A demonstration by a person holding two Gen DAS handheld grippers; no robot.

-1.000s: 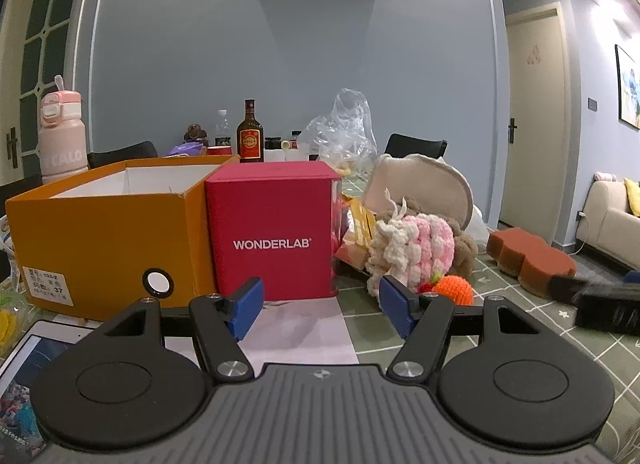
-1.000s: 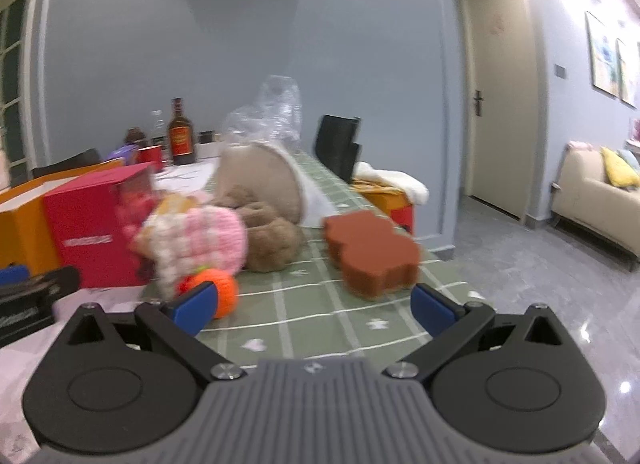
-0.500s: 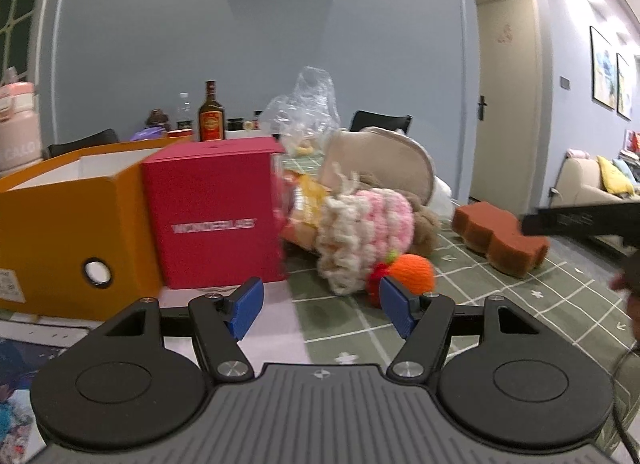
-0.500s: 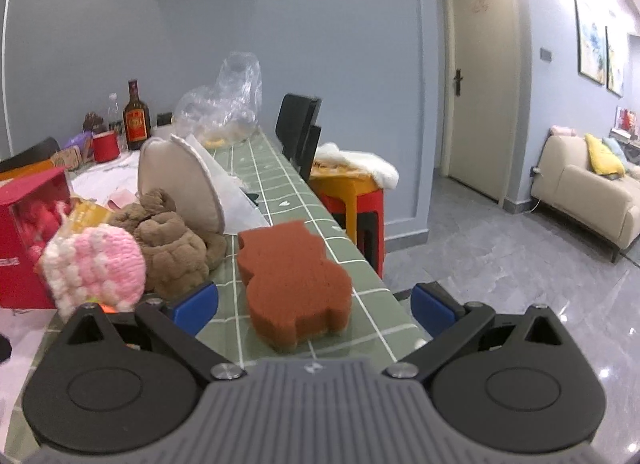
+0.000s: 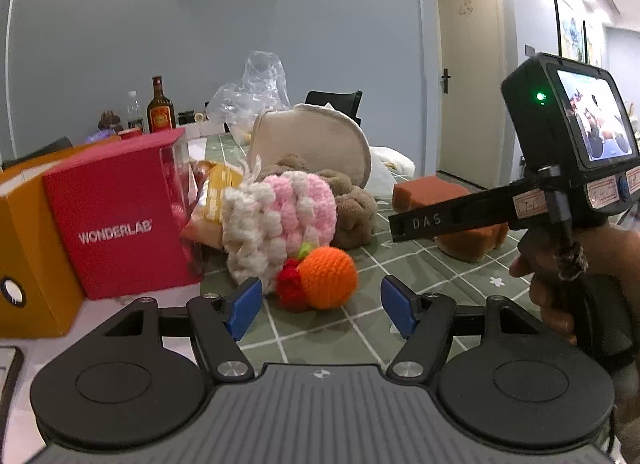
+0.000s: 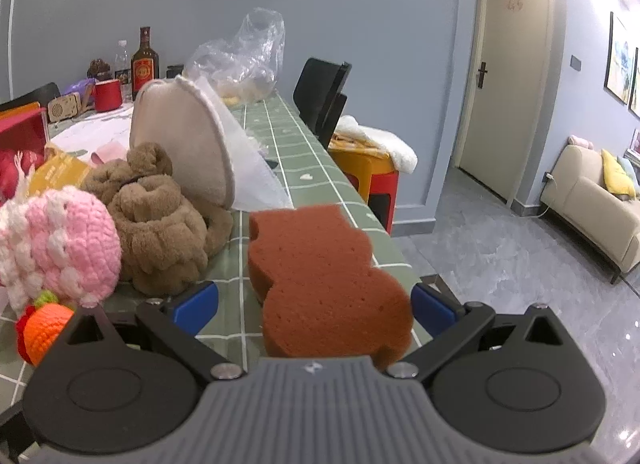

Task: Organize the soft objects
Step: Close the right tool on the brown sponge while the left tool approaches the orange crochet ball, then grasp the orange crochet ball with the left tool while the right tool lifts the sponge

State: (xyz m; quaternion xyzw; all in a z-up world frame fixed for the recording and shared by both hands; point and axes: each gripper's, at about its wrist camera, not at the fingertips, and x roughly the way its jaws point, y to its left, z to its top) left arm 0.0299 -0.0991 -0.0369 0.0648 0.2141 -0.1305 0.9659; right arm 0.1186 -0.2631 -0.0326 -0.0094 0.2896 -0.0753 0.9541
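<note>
Two hand-held grippers reach over a table (image 6: 316,151) covered in green checked cloth, where soft things lie in a loose heap. The right gripper (image 6: 314,306) is wide open with a rust-brown sponge (image 6: 320,276) between its blue pads; the right pad looks just at the sponge's edge, the left pad stands clear of it, and nothing is squeezed yet. The sponge lies flat near the table's right edge. The left gripper (image 5: 320,306) is also open and empty, aimed at a small orange crocheted fruit (image 5: 328,278) that sits just ahead of its tips, touching a pink-and-cream crocheted toy (image 5: 280,219). Behind the toy lie a brown plush (image 6: 160,223) and a beige pouch (image 6: 184,143) standing on edge. To the left stand a red box (image 5: 120,223) and an open orange box (image 5: 24,248). The step in hand looks like the approach to a first pick-up, each gripper lined up on its own item. Next, the right gripper would likely need to close gently on the sponge, which should compress, and the left to move forward until the fruit lies between its pads. The orange box seems a likely place for them, though that is a guess.
</note>
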